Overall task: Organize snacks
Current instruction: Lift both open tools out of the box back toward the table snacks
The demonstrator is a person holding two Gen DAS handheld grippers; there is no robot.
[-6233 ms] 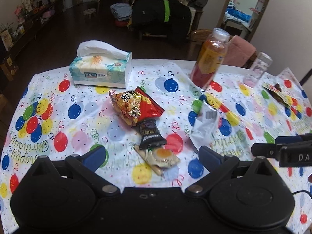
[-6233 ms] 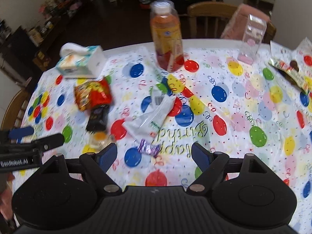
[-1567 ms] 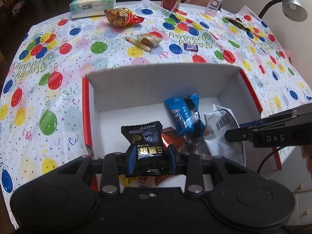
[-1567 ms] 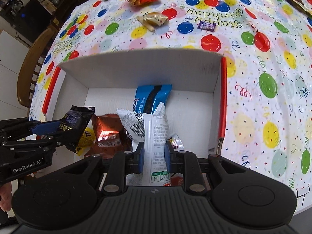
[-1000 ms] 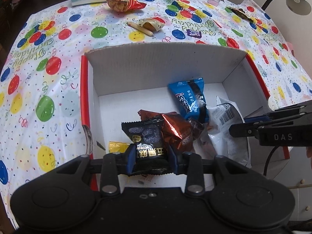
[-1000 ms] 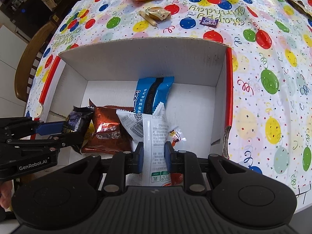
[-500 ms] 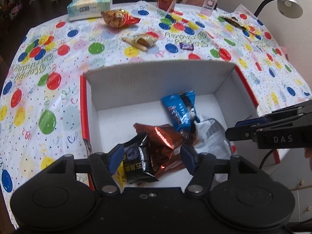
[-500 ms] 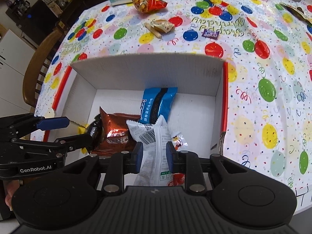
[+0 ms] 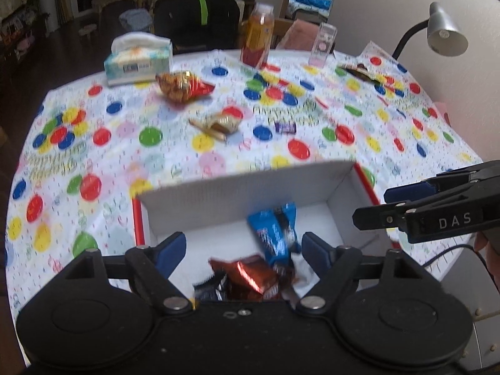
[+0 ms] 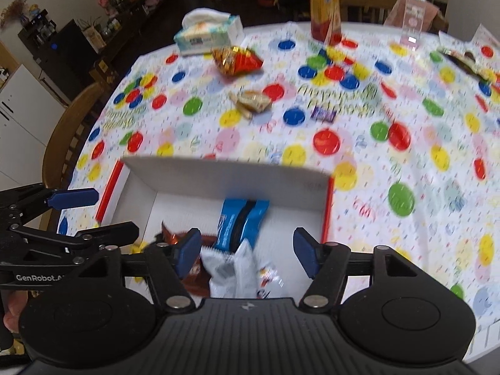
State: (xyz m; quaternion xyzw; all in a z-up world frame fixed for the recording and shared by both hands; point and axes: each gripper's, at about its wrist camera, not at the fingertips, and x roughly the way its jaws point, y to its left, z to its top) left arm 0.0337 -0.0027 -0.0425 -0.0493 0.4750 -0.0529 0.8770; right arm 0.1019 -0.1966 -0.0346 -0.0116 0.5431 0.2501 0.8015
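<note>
A white cardboard box [image 9: 237, 193] [image 10: 218, 175] with red edges sits at the table's near edge. Inside lie a blue packet [image 9: 275, 234] [image 10: 240, 222], a red-brown foil packet [image 9: 250, 276], a black packet [image 9: 207, 290] and a white packet [image 10: 231, 270]. My left gripper [image 9: 243, 251] hangs open above the box with nothing in it. My right gripper [image 10: 247, 251] is open too, over the white packet. Out on the tablecloth lie an orange chip bag [image 9: 182, 87] [image 10: 236, 57], a beige snack packet [image 9: 218, 125] [image 10: 251, 100] and a small purple candy [image 9: 285, 127] [image 10: 324, 114].
At the far side stand a tissue box [image 9: 137, 61] [image 10: 207, 34], an orange drink bottle [image 9: 257, 39] [image 10: 325, 3] and a clear container [image 9: 322, 43] [image 10: 412, 23]. A wrapper [image 9: 359, 70] lies far right. A desk lamp [image 9: 443, 32] rises on the right, a wooden chair [image 10: 70, 125] on the left.
Both grippers opened and rose: the left let go of the black packet, the right let go of the white packet. Both packets now lie in the box.
</note>
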